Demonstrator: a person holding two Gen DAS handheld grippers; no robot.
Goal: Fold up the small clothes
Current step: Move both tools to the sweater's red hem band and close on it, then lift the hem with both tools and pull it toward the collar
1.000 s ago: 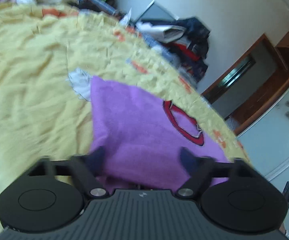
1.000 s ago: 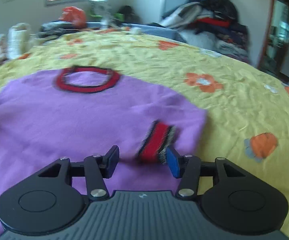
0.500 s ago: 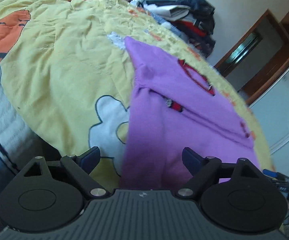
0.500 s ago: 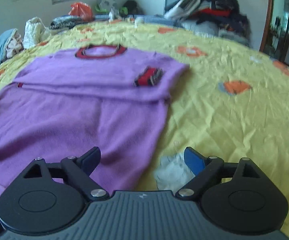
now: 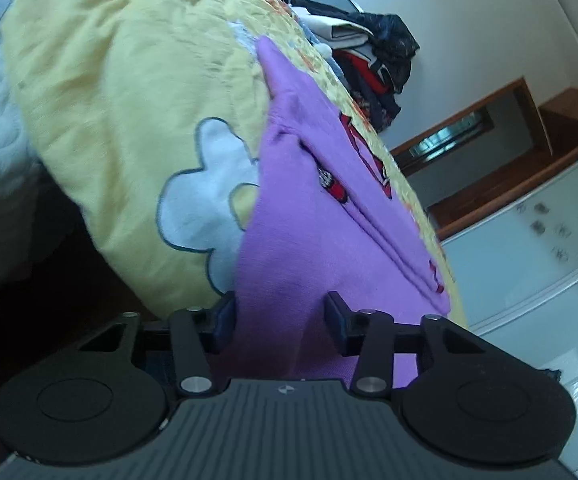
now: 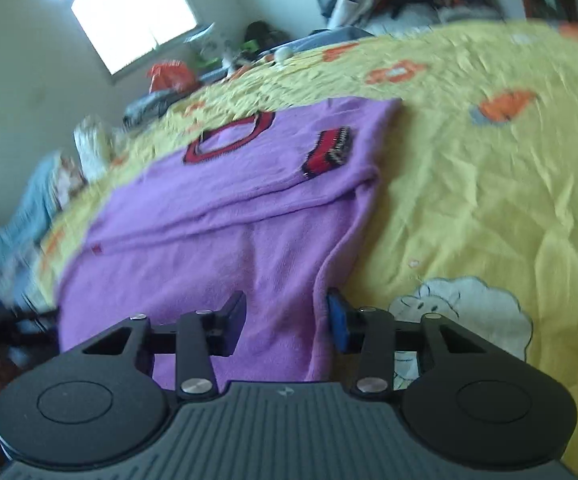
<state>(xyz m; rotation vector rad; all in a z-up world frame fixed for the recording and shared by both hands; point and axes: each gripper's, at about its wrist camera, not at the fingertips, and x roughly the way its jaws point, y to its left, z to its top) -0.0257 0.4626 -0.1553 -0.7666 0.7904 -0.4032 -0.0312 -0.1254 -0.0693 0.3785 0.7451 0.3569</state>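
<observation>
A purple sweater [image 6: 229, 240] with a red-and-black collar [image 6: 229, 138] lies flat on the yellow bedspread [image 6: 489, 184]. Its sleeves are folded in, and one red cuff [image 6: 329, 152] rests on the chest. My right gripper [image 6: 287, 316] is at the near right corner of the hem, open, with the sweater's side edge running between its fingers. In the left wrist view the sweater [image 5: 329, 216] hangs over the bed edge. My left gripper [image 5: 280, 316] is open at the hem's left corner, with fabric filling the gap between its fingers.
The bedspread [image 5: 129, 100] drops off the mattress edge to dark floor [image 5: 29, 300] on the left. A heap of clothes [image 5: 373, 52] is piled at the far end of the bed, and more clothes [image 6: 29, 200] lie along its far left side. A window [image 6: 129, 12] is behind.
Both grippers have pulled back from the folded sleeves to the sweater's near hem. Their fingers have narrowed around the two hem corners.
</observation>
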